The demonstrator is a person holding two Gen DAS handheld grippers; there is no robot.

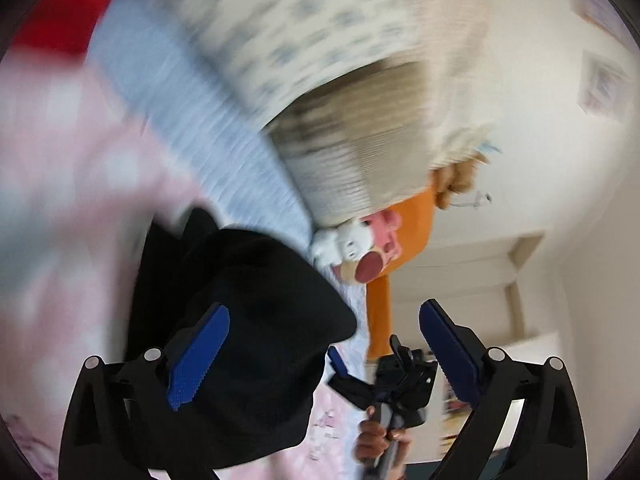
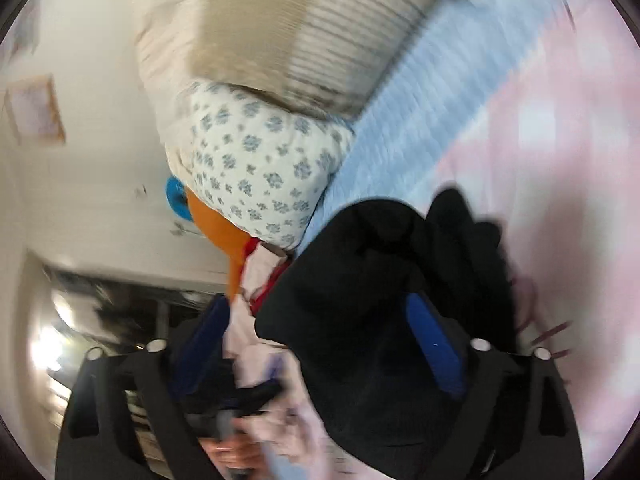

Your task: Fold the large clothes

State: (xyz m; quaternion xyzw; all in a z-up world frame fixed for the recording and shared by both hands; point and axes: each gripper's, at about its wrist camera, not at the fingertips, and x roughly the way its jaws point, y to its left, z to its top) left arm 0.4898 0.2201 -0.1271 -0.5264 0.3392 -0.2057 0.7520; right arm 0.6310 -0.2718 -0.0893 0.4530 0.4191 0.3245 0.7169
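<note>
- Both views are blurred. A black garment (image 1: 248, 320) is seen heaped on a pink bedcover (image 1: 60, 200).
- The left gripper (image 1: 324, 356) is spread wide; the cloth lies against one pad, seemingly unpinched.
- The right gripper (image 2: 320, 356) is likewise wide, cloth draped between its fingers; any grip cannot be told.
- The step is probably best done by taking two corners and spreading the garment flat.
- Stacked pillows (image 2: 256, 176), a blue quilt (image 1: 224, 152) and a plush toy (image 1: 352, 248) crowd the far side.
</note>
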